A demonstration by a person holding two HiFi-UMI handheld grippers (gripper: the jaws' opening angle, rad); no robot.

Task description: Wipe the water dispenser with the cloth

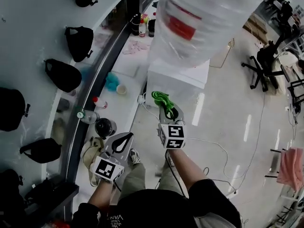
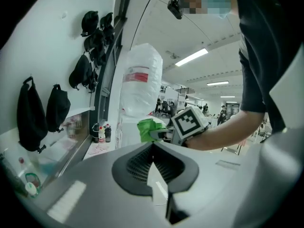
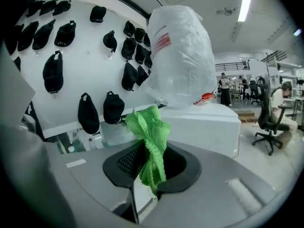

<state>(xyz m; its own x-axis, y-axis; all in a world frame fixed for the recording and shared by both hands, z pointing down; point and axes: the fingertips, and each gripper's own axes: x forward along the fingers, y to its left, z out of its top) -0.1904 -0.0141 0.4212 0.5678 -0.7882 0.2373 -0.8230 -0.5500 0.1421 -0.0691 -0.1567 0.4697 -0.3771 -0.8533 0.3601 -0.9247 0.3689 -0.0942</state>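
The water dispenser (image 1: 176, 76) is a white cabinet with a large plastic-wrapped bottle (image 1: 204, 18) on top. It stands just ahead of my right gripper (image 1: 167, 109), which is shut on a bunched green cloth (image 1: 161, 98). In the right gripper view the cloth (image 3: 151, 137) hangs out between the jaws, short of the dispenser top (image 3: 204, 125). My left gripper (image 1: 128, 137) is lower and to the left, shut with nothing in it. The left gripper view shows the cloth (image 2: 149, 128) and the bottle (image 2: 140, 80) beyond.
Black caps (image 1: 78, 42) hang on the white wall at left. A counter (image 1: 126, 63) beside the dispenser carries small bottles (image 1: 142, 27) and a cup. A cable (image 1: 213, 148) trails over the floor. Office chairs (image 1: 263, 63) and a pink cloth (image 1: 289, 167) are at right.
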